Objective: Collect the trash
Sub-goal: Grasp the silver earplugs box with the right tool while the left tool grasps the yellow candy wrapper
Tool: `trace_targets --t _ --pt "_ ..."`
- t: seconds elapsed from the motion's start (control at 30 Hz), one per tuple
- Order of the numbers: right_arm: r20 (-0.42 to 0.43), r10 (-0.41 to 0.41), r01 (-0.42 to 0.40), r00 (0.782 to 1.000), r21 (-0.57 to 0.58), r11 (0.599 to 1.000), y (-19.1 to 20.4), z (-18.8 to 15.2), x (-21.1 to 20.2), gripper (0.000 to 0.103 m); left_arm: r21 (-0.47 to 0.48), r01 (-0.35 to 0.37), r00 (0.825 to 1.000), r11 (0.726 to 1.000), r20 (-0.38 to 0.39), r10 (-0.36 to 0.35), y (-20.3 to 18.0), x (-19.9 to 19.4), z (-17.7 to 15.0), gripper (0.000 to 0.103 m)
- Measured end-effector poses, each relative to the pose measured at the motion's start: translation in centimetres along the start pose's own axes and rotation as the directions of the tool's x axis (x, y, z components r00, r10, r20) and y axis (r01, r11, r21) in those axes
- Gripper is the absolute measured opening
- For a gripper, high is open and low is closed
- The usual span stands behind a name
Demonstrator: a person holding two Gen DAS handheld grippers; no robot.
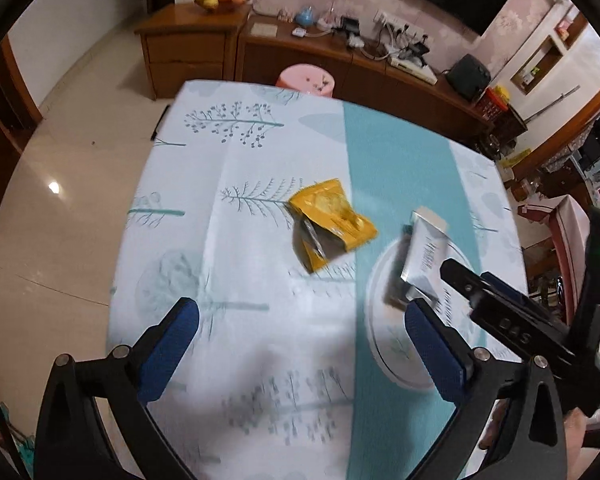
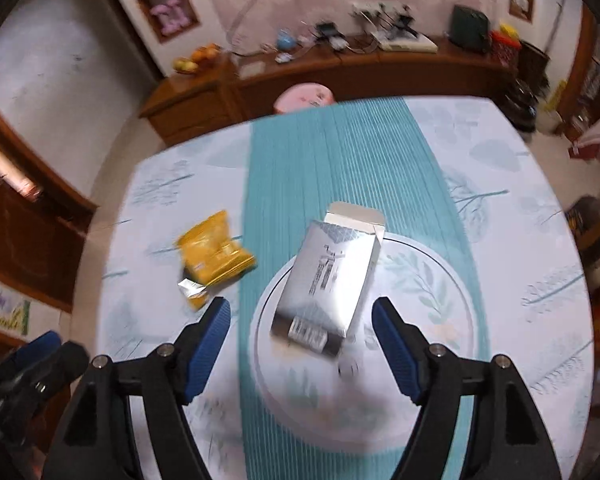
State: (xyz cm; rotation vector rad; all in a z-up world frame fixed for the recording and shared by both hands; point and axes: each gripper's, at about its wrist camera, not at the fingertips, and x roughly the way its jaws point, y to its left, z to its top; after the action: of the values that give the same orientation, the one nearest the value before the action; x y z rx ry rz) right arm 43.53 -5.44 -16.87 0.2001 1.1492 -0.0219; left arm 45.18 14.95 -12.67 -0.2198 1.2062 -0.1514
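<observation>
The flat silver cardboard box (image 2: 332,276) lies on the round white plate (image 2: 440,280) on the worktop, long axis running away, just ahead of the right gripper (image 2: 300,320) – jaws wide, empty – the nearer one.

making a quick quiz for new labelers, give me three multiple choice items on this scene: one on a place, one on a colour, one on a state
1. Where does the silver box lie?
A. partly on the white plate
B. on the floor
C. on the pink stool

2. What colour is the snack wrapper?
A. red
B. yellow
C. green

3. How is the right claw?
A. shut on the wrapper
B. shut on the box
C. open, holding nothing

Answers: 1 A, its near end overlaps the plate rim; 2 B, yellow foil shows in both views; 3 C, its pads stand wide apart.
</observation>
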Motion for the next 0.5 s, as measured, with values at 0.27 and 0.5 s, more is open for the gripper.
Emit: trace_targets --t 0.27,0.5 --pt "-0.085 -0.142 0.144 0.986 0.027 0.989 -0.1 0.5 6.0 0.076 -0.048 0.041 0.997 0.998 -0.07 -0.044 0.4 6.0 3.4 0.102" --pt "-0.107 -0.17 0.168 0.98 -0.028 0.985 0.1 -0.9 7.6 0.075 -0.101 0.022 0.994 0.995 -0.108 -0.033 -0.6 10.1 5.6 0.102"
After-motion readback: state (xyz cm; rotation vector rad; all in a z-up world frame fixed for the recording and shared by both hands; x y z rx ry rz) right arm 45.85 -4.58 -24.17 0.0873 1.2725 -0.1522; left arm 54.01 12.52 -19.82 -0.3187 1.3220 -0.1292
